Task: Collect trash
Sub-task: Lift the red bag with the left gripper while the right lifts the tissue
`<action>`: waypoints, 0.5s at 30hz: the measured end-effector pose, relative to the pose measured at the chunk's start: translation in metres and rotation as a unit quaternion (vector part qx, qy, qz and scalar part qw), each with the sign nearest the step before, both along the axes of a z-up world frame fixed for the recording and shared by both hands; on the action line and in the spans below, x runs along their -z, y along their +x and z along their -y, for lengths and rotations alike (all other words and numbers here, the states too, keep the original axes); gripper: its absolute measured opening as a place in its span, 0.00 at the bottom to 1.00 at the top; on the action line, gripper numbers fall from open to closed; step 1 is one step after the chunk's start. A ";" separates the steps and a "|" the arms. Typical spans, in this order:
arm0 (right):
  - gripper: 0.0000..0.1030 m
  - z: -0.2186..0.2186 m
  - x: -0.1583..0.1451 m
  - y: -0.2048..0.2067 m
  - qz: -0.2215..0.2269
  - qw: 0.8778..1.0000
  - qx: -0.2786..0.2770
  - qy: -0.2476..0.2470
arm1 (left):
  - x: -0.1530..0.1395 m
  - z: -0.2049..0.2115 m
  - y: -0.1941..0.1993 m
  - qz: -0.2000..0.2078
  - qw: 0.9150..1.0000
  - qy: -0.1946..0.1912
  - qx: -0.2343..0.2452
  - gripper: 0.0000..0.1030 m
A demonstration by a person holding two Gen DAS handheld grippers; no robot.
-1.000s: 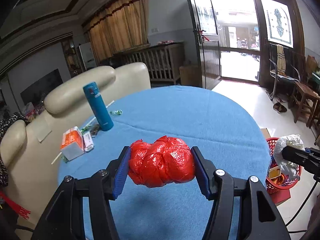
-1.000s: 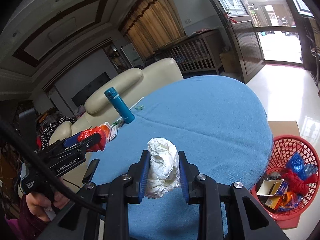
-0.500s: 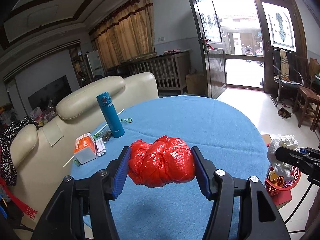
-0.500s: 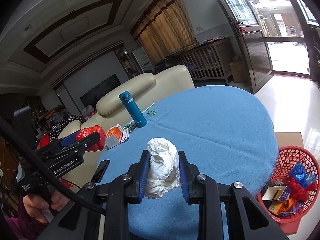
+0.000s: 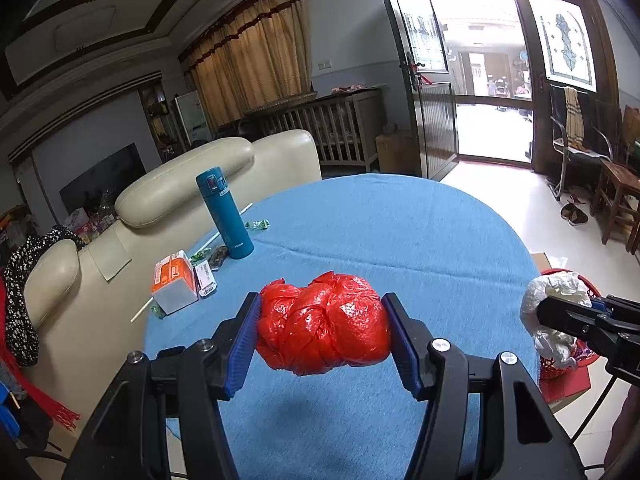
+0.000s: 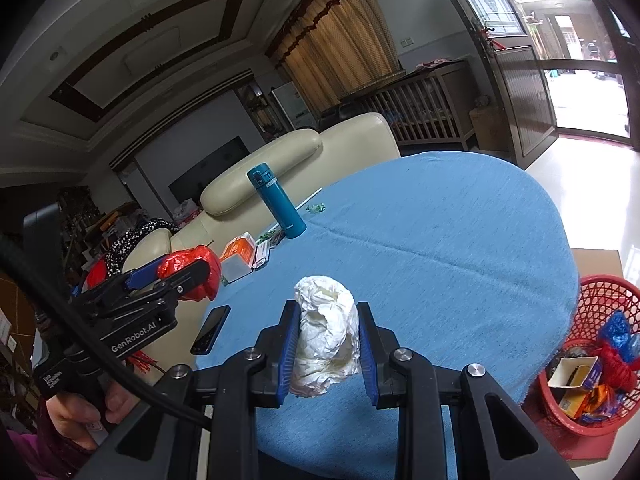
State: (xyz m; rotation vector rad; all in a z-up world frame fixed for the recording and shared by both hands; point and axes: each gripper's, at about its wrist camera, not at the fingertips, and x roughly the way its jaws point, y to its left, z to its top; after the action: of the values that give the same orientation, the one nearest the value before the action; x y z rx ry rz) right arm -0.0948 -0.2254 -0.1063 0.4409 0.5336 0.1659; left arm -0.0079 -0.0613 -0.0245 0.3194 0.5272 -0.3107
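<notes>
left hand-held gripper (image 5: 323, 322): jaws closed partway onto the red plastic bag wad (image 5: 323, 322), held clear above the tabletop (image 5: 400, 240)
right hand-held gripper (image 6: 327, 338): jaws narrow, pinching the white crumpled wad (image 6: 327, 338) on both flanks, also off the tabletop
handling, red wad: light, soft, crinkly film; probably slippery, so grip across the bulk, not a loose flap
handling, white wad: light, squashy; paper or thin plastic, can't tell which. Mid-body pinch looks sound
just left of right gripper: black phone (image 6: 210, 330) flat on the tabletop, not trash
right and below right gripper: red basket (image 6: 588, 292) on the floor beside the tabletop edge, already holding cartons and wrappers; likely drop target for both wads
further ahead-left: orange box (image 5: 174, 282), teal flask (image 5: 226, 213) upright, green candy wrappers (image 5: 258, 224) near its base
judgement: both loads secured; next is carry over the basket and release
</notes>
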 end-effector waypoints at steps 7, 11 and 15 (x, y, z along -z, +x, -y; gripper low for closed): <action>0.29 -0.002 -0.003 -0.003 0.006 1.000 -0.002 0.004 | 0.001 0.003 -0.006 0.001 1.000 0.008 0.001 0.60; 0.29 0.002 -0.002 -0.006 0.010 1.000 -0.003 0.007 | 0.000 0.004 -0.004 -0.001 1.000 0.009 0.000 0.60; 0.29 0.004 -0.001 -0.008 0.009 1.000 -0.002 0.012 | 0.001 0.005 -0.004 0.000 1.000 0.011 0.000 0.60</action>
State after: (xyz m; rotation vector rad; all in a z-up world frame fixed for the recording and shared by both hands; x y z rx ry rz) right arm -0.1025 -0.2294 -0.1054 0.4603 0.5149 0.1803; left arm -0.0122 -0.0659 -0.0252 0.3406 0.5319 -0.3050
